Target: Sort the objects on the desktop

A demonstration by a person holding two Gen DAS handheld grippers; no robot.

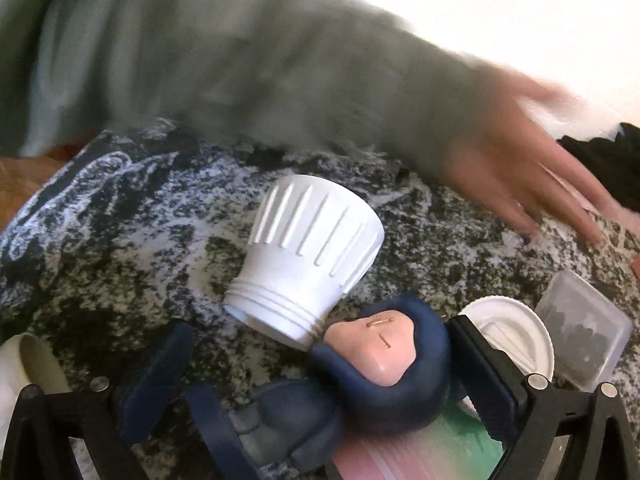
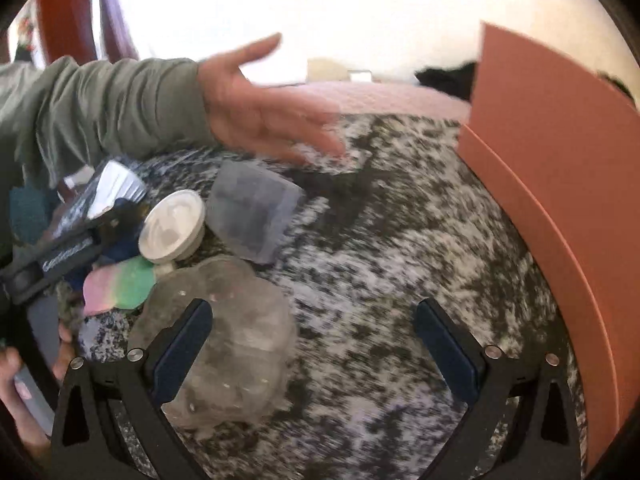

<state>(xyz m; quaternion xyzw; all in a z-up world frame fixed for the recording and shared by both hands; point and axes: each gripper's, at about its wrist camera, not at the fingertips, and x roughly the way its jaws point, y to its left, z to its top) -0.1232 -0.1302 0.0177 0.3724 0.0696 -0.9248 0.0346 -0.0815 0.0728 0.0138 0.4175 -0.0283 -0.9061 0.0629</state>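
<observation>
A dark blue figurine (image 1: 384,392) with a pink face and a white ribbed chef hat (image 1: 312,256) lies on the speckled black-and-white cloth (image 1: 120,240). My left gripper (image 1: 320,380) is open, its fingers on either side of the figurine, one pad (image 1: 484,380) close to its head. My right gripper (image 2: 316,344) is open and empty over the cloth (image 2: 380,260). A crumpled clear plastic piece (image 2: 232,344) lies at its left finger. A white round lid (image 2: 172,228) and a clear grey box (image 2: 256,212) lie beyond it.
A bare hand in a grey-green sleeve (image 2: 264,108) hovers over the cloth, blurred. A salmon-pink box (image 2: 560,184) stands at the right. A pink-and-green eraser-like piece (image 2: 120,284) lies by the lid. In the left wrist view the lid (image 1: 516,340) and clear box (image 1: 584,340) sit right of the figurine.
</observation>
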